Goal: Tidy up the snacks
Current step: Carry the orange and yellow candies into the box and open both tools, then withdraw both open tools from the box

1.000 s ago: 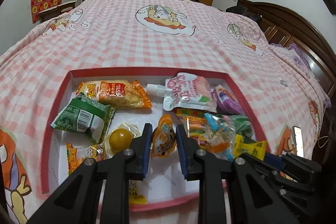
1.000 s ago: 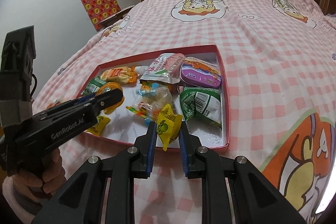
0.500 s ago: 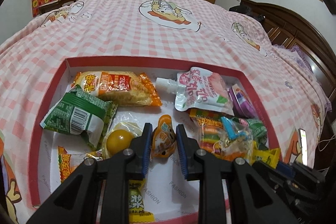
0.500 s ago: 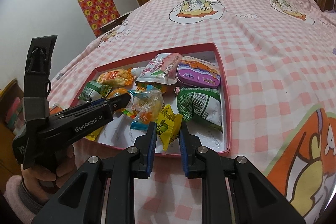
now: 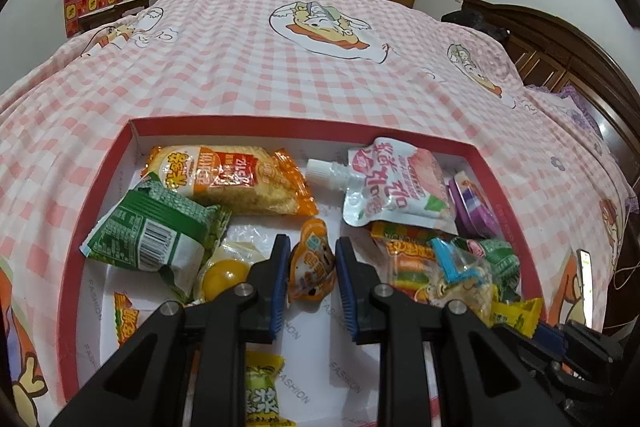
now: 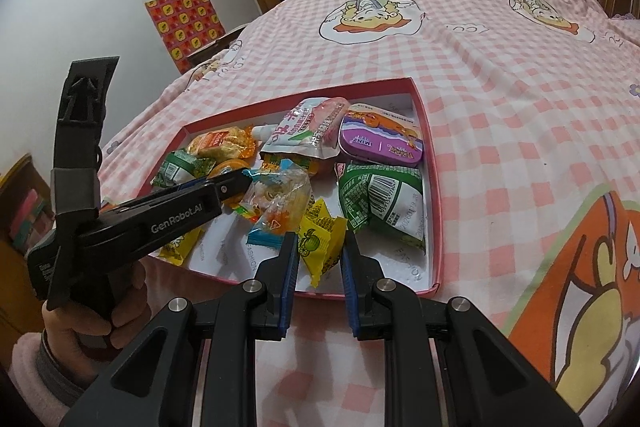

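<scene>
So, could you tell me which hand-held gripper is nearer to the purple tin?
Right. The right hand-held gripper, shut on a yellow candy, sits at the box's near edge, closer to the purple tin; the left hand-held gripper works across the box.

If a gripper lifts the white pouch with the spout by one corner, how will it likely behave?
The white spouted pouch looks soft and bulging, so it would probably sag, not stay flat. Its glossy film may slip between the pads. It lies partly over other packets in the red box, so lifting it might disturb them.
</scene>
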